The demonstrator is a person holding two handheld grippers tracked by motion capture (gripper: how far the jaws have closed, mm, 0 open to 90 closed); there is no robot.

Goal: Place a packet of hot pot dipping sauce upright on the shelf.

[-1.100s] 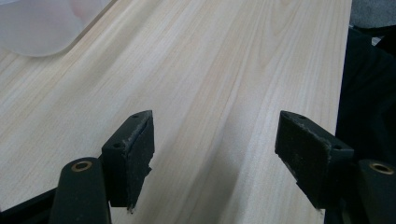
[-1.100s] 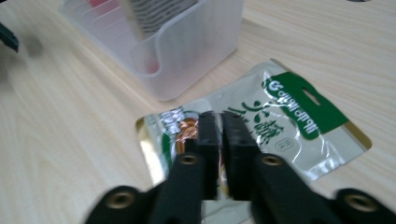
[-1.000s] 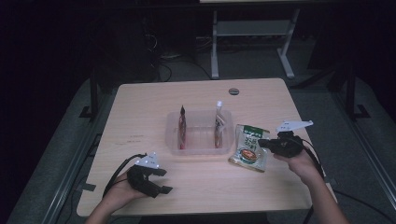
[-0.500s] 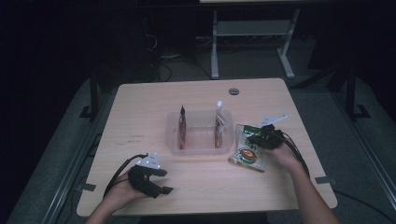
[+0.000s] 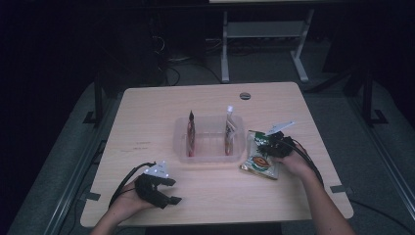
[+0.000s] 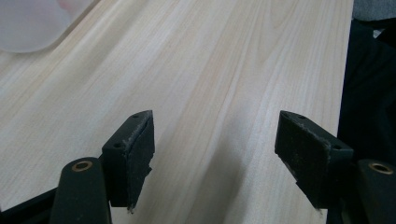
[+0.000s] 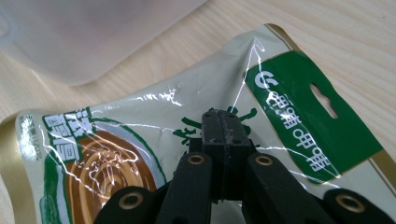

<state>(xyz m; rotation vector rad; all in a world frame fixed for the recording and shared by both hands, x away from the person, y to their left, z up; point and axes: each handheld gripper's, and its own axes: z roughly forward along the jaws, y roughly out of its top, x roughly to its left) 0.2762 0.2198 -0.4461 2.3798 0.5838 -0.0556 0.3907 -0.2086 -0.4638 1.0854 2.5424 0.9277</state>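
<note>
A green-and-cream snack packet (image 5: 259,165) lies flat on the wooden table (image 5: 147,117), just right of a clear plastic tub (image 5: 210,157). My right gripper (image 5: 264,145) is down over the packet's upper part. In the right gripper view its jaws (image 7: 226,116) are shut flat against each other, tips on or just above the packet's film (image 7: 116,140), with nothing between them. Two slim pouches (image 5: 192,134) (image 5: 229,129) stand upright in the tub. My left gripper (image 5: 171,192) rests near the table's front left, open, with bare wood between its pads (image 6: 135,154).
The tub's frosted corner shows in the left gripper view (image 6: 28,23) and the right gripper view (image 7: 93,32). A round cable hole (image 5: 245,96) sits at the table's far edge. A metal stand (image 5: 264,34) is on the floor behind. The surroundings are dark.
My right gripper has moved left and down, from beside the packet's right edge to over the packet. The left gripper has stayed in place.
</note>
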